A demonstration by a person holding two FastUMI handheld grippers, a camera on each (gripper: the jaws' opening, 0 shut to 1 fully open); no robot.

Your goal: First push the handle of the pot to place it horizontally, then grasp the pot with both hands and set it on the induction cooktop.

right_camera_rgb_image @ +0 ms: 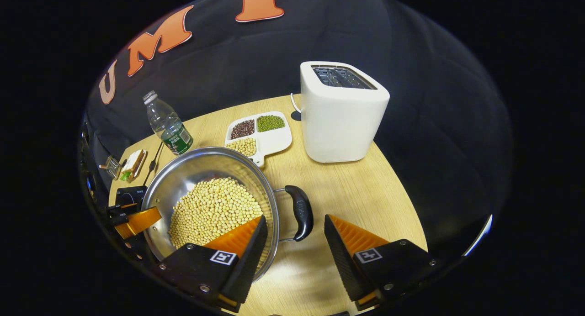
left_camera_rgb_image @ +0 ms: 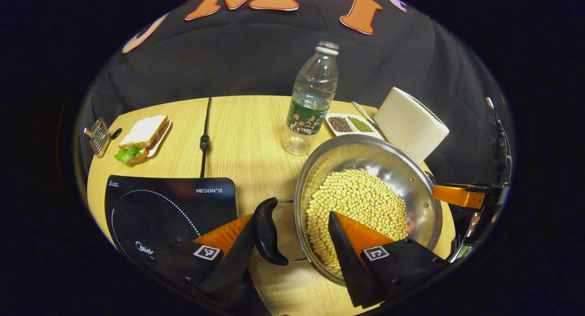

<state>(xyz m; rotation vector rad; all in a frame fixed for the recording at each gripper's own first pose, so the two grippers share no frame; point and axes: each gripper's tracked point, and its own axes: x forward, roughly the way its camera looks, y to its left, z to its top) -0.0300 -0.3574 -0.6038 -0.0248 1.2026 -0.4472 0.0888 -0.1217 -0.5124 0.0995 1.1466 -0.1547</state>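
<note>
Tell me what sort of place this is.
Probably a mock kitchen table set up in a booth: an induction cooktop, a white toaster and a steel pot of soybeans sit on a wooden table.

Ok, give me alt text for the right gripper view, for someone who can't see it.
A steel pot of soybeans sits on a wooden table, and the right gripper has its open jaws either side of the pot's black side handle. Behind stand a white toaster, a divided dish of beans and a water bottle.

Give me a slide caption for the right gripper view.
Open right gripper straddles handle of bean-filled pot; toaster behind.
</note>
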